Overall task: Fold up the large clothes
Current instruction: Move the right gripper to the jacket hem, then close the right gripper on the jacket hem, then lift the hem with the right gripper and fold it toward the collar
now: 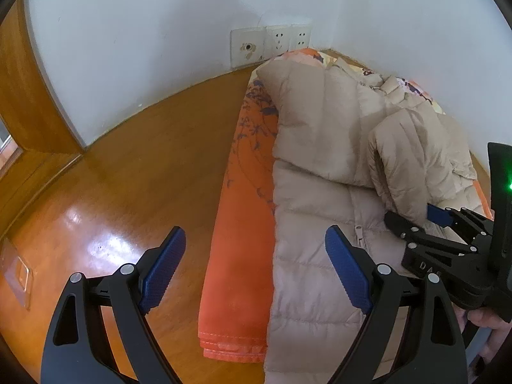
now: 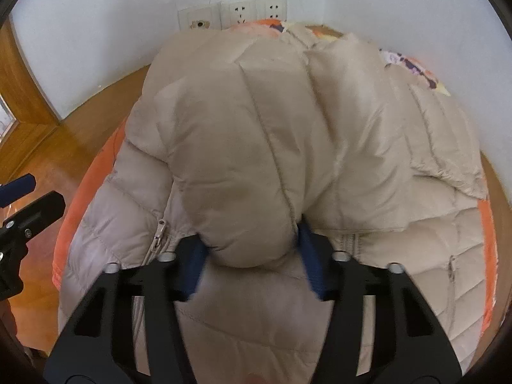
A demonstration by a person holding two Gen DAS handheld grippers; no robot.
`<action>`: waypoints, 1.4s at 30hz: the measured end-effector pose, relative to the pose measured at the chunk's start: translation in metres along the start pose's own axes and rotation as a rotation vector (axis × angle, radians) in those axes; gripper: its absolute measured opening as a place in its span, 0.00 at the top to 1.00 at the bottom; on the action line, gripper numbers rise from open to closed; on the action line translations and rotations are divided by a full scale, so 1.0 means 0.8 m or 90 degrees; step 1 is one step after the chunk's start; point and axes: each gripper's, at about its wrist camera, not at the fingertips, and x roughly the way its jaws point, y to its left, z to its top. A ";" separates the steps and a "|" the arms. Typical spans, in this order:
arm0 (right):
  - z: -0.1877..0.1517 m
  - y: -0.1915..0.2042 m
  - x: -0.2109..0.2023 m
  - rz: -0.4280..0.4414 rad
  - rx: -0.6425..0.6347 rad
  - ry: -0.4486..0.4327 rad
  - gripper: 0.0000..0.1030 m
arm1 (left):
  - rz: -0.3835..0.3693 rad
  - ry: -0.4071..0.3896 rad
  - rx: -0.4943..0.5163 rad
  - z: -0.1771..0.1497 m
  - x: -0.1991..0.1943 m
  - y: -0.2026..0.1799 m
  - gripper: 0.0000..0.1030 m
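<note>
A beige puffer jacket [image 1: 323, 166] lies on an orange floral mat [image 1: 243, 211] on the floor, zipper side up. My left gripper [image 1: 256, 272] is open and empty, above the mat's left edge and the jacket's side. My right gripper [image 2: 251, 256] is closed on the cuff end of the jacket's sleeve [image 2: 243, 176], which is folded across the jacket's front [image 2: 416, 224]. The right gripper also shows in the left wrist view [image 1: 428, 220], holding the sleeve [image 1: 403, 166]. The left gripper shows at the left edge of the right wrist view [image 2: 16, 198].
A glossy wooden floor [image 1: 121, 198] surrounds the mat. A white wall [image 1: 144, 32] with sockets [image 1: 272, 44] stands just behind the jacket. A wooden door frame [image 1: 22, 96] is at the left.
</note>
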 end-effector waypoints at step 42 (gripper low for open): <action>0.052 -0.287 -0.052 0.042 0.288 -0.075 0.73 | 0.018 -0.039 0.032 0.115 0.114 -0.112 0.17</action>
